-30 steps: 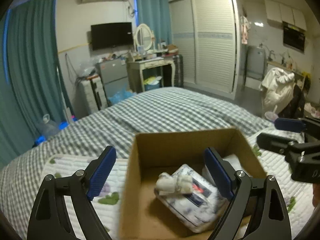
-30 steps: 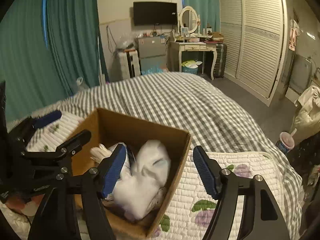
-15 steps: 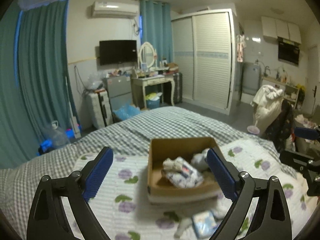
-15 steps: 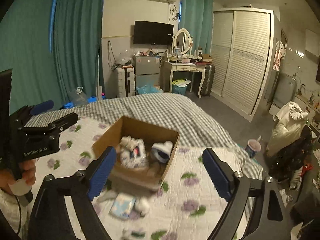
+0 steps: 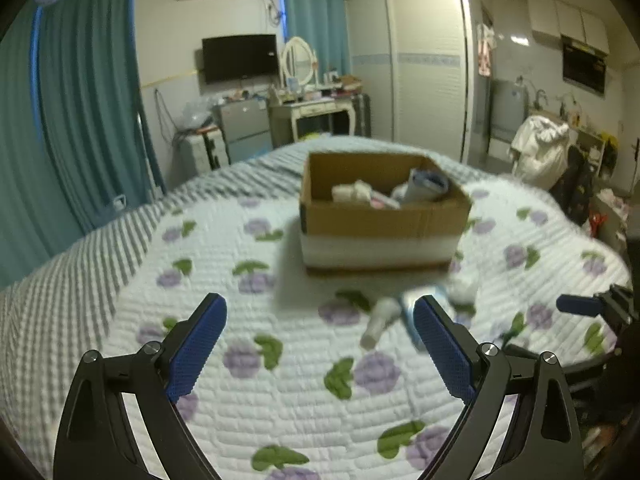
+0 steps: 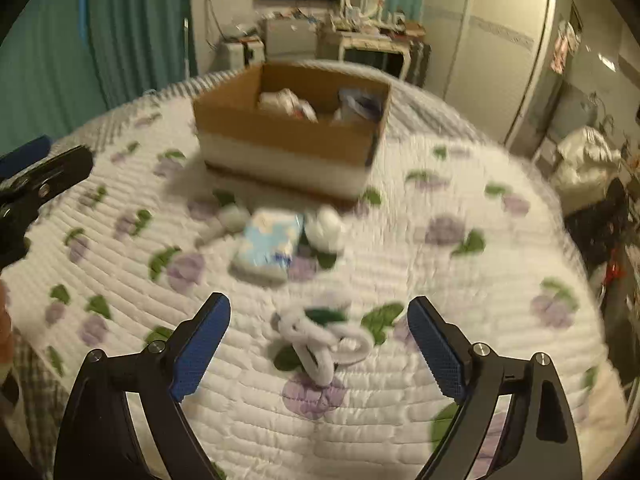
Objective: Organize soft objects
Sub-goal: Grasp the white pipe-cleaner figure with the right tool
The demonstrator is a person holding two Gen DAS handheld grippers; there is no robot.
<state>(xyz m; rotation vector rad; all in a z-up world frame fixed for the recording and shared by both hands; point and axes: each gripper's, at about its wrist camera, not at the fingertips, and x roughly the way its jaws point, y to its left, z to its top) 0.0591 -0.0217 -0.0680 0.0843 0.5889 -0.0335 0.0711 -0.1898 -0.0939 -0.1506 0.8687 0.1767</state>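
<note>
Cardboard box (image 5: 384, 216), brown with a white band along its lower sides, stands open on the quilt (image 5: 248, 380) and holds several soft items: a pale bundle (image 5: 352, 191) at the left and a blue-and-white pack (image 5: 426, 184) at the right. No brand, label or writing can be read on the box or its contents; both views are motion-blurred.

Left gripper (image 5: 320, 344) hangs above the quilt with its blue pads spread wide and nothing between them. Right gripper (image 6: 319, 340) is likewise spread wide and empty, positioned over a white looped soft item (image 6: 320, 340) that lies on the quilt directly between the pads, untouched.

Further loose items lie on the quilt in front of the box: a light-blue tissue pack (image 6: 268, 246), its printing illegible, a white ball-like item (image 6: 326, 228) touching its right side, and a pale rolled item (image 6: 224, 222) to its left. The rolled item (image 5: 380, 322) also shows from the left wrist, just beside the right pad.

Compared with half a second ago, both grippers have drawn back further from the box and tilted downward: the box sits higher and farther in each view, and the looped item now appears fully between the right pads. One second ago both grippers were directly over the box interior.
</note>
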